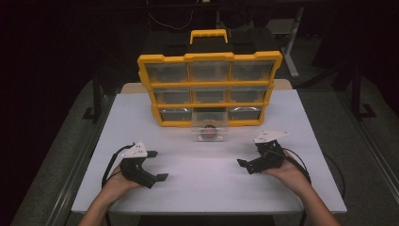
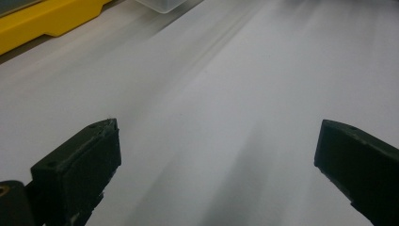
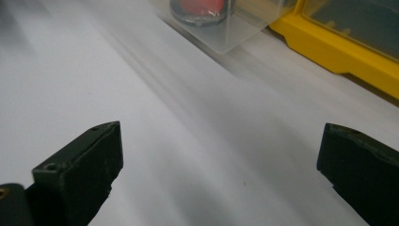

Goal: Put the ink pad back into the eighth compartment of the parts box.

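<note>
I have both grippers resting low on the white table (image 1: 197,183), each with its jaws spread wide and nothing between them. The left gripper (image 1: 155,165) sits at about 7 o'clock from the table's middle, the right gripper (image 1: 249,160) at about 4 o'clock, well apart from each other and both turned inward.

The thing I'm working toward is the clear drawer (image 1: 210,127), pulled out of the bottom row's middle slot of the yellow organizer (image 1: 209,87) at 12 o'clock. It stands on the table just in front of the cabinet, with a small red object (image 1: 208,133) lying inside. In the right gripper view the drawer (image 3: 221,21) and its red content (image 3: 200,7) lie at roughly 12 o'clock, ahead of the jaws.

I'd judge the drawer was left out so its contents stay reachable, and that the right gripper, aimed closer, is better placed to go in.
</note>
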`<state>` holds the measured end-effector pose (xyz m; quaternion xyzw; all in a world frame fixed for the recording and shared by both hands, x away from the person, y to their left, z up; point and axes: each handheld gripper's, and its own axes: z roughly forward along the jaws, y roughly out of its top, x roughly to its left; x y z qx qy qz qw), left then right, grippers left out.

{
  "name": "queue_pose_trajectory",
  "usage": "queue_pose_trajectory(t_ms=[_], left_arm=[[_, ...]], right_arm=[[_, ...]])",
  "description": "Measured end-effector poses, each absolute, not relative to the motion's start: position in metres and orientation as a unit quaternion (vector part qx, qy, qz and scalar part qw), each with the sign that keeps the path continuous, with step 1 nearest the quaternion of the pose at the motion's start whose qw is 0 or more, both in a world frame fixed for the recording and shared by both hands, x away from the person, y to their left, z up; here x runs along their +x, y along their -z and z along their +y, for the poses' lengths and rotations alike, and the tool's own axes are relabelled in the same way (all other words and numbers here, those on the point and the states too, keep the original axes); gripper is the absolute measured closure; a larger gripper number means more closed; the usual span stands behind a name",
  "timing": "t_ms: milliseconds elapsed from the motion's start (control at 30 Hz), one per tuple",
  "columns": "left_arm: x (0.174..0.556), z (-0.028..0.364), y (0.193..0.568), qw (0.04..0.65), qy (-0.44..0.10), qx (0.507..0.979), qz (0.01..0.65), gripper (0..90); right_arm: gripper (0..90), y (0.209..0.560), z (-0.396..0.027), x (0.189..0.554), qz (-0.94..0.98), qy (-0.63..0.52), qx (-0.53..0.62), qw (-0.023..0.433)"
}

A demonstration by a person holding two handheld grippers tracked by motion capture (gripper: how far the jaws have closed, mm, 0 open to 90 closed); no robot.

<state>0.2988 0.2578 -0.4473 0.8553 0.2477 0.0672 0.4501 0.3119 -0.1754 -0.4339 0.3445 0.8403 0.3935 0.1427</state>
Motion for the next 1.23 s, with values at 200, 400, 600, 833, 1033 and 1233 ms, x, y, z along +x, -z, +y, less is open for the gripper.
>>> queue_pose_trajectory(t_ms=[200,400,600,833,1033,1233], left_arm=[[0.298,0.257,0.448,0.45,-0.067,0.856,0.246,0.5],[0.297,0.256,0.448,0.45,-0.067,0.856,0.247,0.5],[0.296,0.256,0.448,0.45,-0.067,0.856,0.247,0.5],[0.296,0.256,0.449,0.448,-0.066,0.857,0.245,0.5],[0.295,0.257,0.449,0.447,-0.067,0.858,0.246,0.5],[0.295,0.256,0.45,0.444,-0.068,0.859,0.246,0.5]], right_arm=[[0.3,0.441,-0.184,0.3,0.835,-0.402,0.348,0.142],[0.3,0.447,-0.187,0.293,0.832,-0.408,0.35,0.139],[0.3,0.452,-0.188,0.29,0.829,-0.412,0.354,0.135],[0.3,0.454,-0.191,0.282,0.828,-0.412,0.356,0.136],[0.3,0.456,-0.191,0.281,0.83,-0.411,0.353,0.134],[0.3,0.456,-0.192,0.28,0.832,-0.408,0.349,0.139]])
